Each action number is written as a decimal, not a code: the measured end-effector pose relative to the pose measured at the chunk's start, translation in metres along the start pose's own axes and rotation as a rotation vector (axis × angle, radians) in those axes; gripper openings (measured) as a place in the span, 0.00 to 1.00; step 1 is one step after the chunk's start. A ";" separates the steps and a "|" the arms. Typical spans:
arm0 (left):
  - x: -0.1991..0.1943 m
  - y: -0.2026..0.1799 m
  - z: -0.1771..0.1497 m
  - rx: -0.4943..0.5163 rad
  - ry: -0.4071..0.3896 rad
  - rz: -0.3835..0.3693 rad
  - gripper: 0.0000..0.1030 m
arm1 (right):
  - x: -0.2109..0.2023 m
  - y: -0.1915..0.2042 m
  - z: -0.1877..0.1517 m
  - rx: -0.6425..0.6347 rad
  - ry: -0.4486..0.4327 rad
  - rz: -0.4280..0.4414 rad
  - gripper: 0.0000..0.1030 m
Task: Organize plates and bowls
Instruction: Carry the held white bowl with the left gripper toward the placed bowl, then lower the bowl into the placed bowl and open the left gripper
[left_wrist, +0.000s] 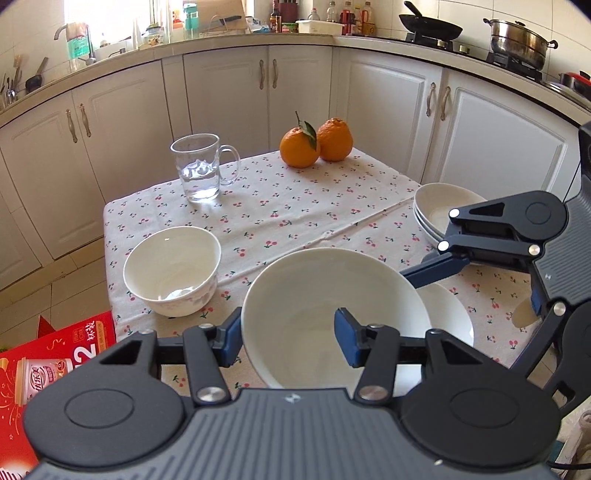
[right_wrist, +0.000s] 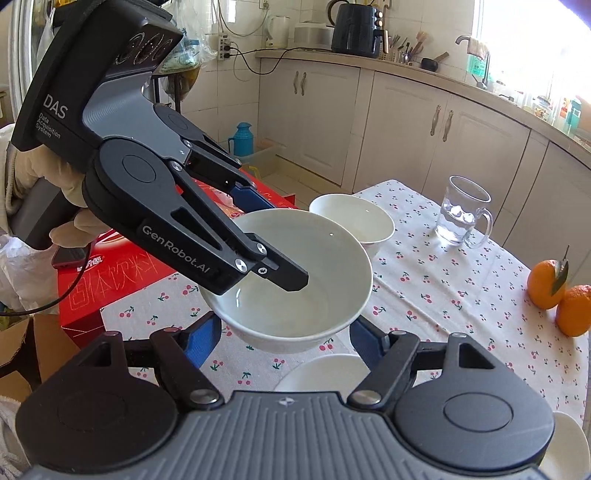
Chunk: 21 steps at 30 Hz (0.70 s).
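Note:
My left gripper (left_wrist: 290, 338) is shut on the rim of a white bowl (left_wrist: 314, 295), one finger inside and one outside, holding it above the table. The same bowl shows in the right wrist view (right_wrist: 295, 295), with the left gripper (right_wrist: 273, 240) clamped on its left rim. My right gripper (right_wrist: 286, 341) is open, its blue pads either side below the held bowl; it also shows at the right in the left wrist view (left_wrist: 476, 277). A second white bowl (left_wrist: 171, 271) (right_wrist: 351, 219) sits on the table. Another white bowl (left_wrist: 448, 314) (right_wrist: 325, 373) lies under the held one. Stacked white plates (left_wrist: 439, 210) sit far right.
The table has a cherry-print cloth (left_wrist: 295, 206). A glass mug (left_wrist: 201, 168) (right_wrist: 461, 212) and two oranges (left_wrist: 314, 146) (right_wrist: 559, 295) stand on it. A red carton (left_wrist: 48, 369) (right_wrist: 122, 280) sits beside the table. White kitchen cabinets (left_wrist: 258, 85) lie behind.

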<state>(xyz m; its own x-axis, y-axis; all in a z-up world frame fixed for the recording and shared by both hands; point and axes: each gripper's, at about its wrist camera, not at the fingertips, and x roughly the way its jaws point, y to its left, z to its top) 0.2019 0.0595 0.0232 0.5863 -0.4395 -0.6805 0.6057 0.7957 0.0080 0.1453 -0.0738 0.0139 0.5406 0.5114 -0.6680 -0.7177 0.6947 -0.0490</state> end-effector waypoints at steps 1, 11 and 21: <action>0.001 -0.004 0.002 0.005 -0.002 -0.004 0.49 | -0.004 -0.001 -0.002 0.003 -0.003 -0.007 0.78; 0.020 -0.038 0.014 0.048 -0.008 -0.065 0.49 | -0.040 -0.015 -0.028 0.055 -0.020 -0.073 0.78; 0.045 -0.057 0.011 0.059 0.027 -0.111 0.49 | -0.047 -0.026 -0.053 0.113 0.013 -0.092 0.78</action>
<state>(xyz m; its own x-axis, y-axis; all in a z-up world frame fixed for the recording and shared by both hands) 0.1998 -0.0099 0.0005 0.4995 -0.5117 -0.6990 0.6973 0.7163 -0.0261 0.1156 -0.1427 0.0072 0.5958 0.4365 -0.6742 -0.6110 0.7912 -0.0277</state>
